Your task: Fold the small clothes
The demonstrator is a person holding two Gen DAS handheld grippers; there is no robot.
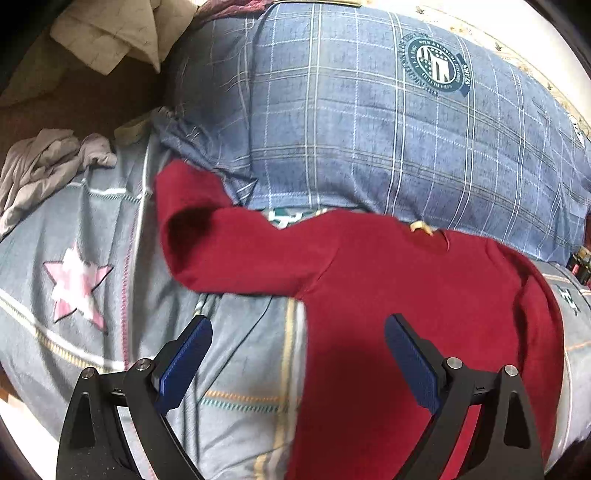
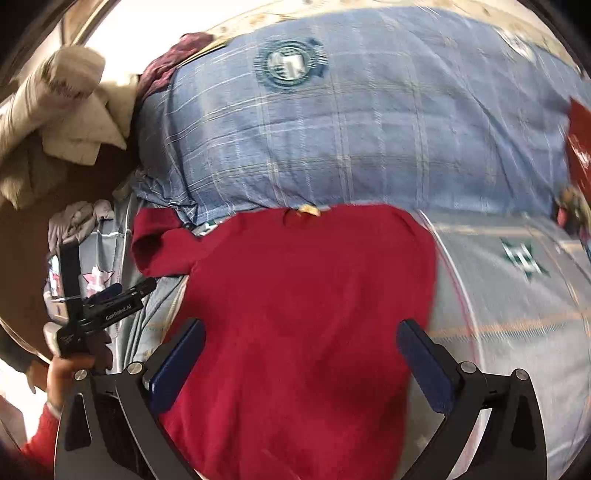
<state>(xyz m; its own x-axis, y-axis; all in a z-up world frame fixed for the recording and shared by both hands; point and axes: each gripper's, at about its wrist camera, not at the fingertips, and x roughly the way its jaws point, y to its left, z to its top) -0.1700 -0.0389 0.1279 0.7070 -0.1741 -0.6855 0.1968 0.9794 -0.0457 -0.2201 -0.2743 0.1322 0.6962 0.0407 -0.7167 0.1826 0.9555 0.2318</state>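
Left wrist view. The left gripper [image 1: 298, 356] is hovering over the bed with its jaws standing wide apart, released, nothing between the blue pads. A dark red long-sleeved knit top [image 1: 406, 314] is lying flat on the grey patchwork bed cover [image 1: 110, 240], its neck end pointing far and its body running toward the near edge of the picture. One sleeve is stretching out to the far left, bent upward at its end. The right-hand pad is sitting over the red cloth; the left-hand pad is sitting over bare cover. A pink star patch [image 1: 75, 282] is showing on the cover at left. Just beyond the top, a bulky blue plaid quilt [image 1: 369, 122] with a round dark green emblem [image 1: 435, 63] is lying across the far side, touching the neck edge. A crumpled grey garment [image 1: 40, 162] is lying at far left, and a cream quilted cloth [image 1: 110, 33] is piled further off.

Right wrist view. The right gripper [image 2: 301, 360] is also standing with jaws released and empty, centred over the lower body of the red top [image 2: 295, 295]. The picture is blurring at right. At near left, the person's hand [image 2: 64, 373], in a red sleeve, is holding the other gripper [image 2: 127, 290], seen side-on; its jaw state cannot be told from here. A green star patch [image 2: 522, 256] is showing on the cover at right.
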